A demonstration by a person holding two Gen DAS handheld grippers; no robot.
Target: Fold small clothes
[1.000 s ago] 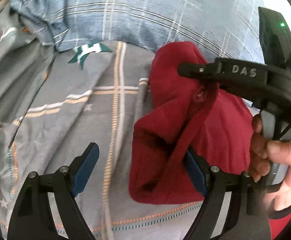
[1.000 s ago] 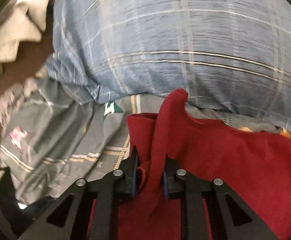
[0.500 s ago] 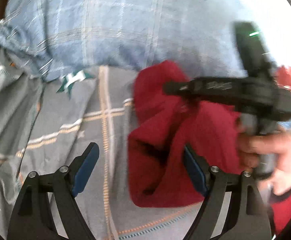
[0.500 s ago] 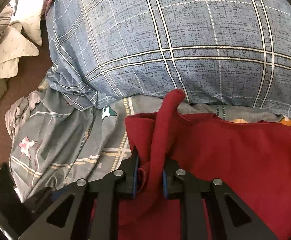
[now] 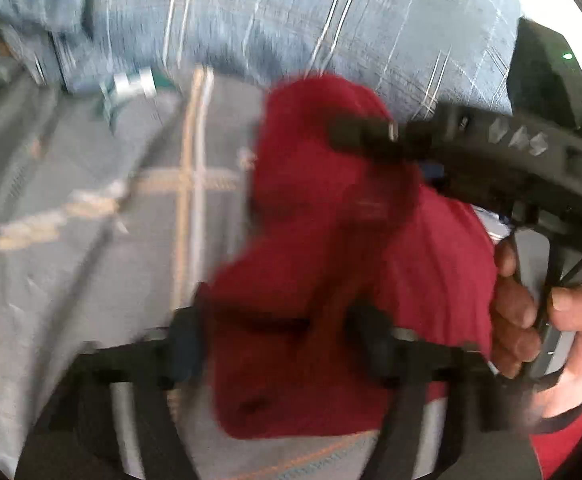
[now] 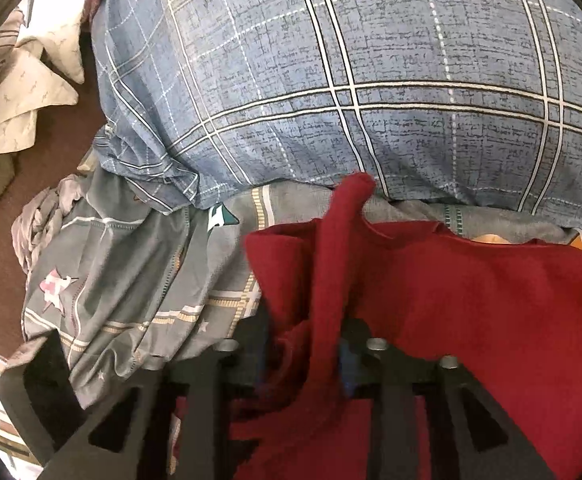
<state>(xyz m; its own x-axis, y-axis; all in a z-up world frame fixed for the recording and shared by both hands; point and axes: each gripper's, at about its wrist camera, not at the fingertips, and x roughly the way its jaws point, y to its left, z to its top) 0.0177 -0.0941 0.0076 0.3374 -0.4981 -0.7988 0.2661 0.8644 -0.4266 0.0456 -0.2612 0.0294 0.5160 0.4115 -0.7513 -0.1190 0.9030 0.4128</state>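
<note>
A dark red garment (image 5: 331, 240) lies bunched on a grey patterned sheet (image 5: 91, 220). My left gripper (image 5: 279, 340) straddles the garment's near fold; its jaws are closing with the red cloth between them, and the view is blurred. My right gripper (image 5: 371, 140) reaches in from the right over the garment's far part. In the right wrist view a raised red strip (image 6: 331, 260) of the garment (image 6: 471, 300) runs between the fingers of my right gripper (image 6: 309, 344). Those jaws are opening, and the strip hangs loose between the pads.
A large blue plaid pillow (image 6: 351, 80) rises just behind the garment. The sheet (image 6: 131, 280) is rumpled at the bed's left edge. White cloths (image 6: 23, 92) lie on the brown floor beyond. A person's hand (image 5: 531, 312) holds the right gripper's handle.
The left gripper has shifted over the garment's near fold and its jaws have narrowed around it. The right jaws, earlier pinching the red strip, have parted.
</note>
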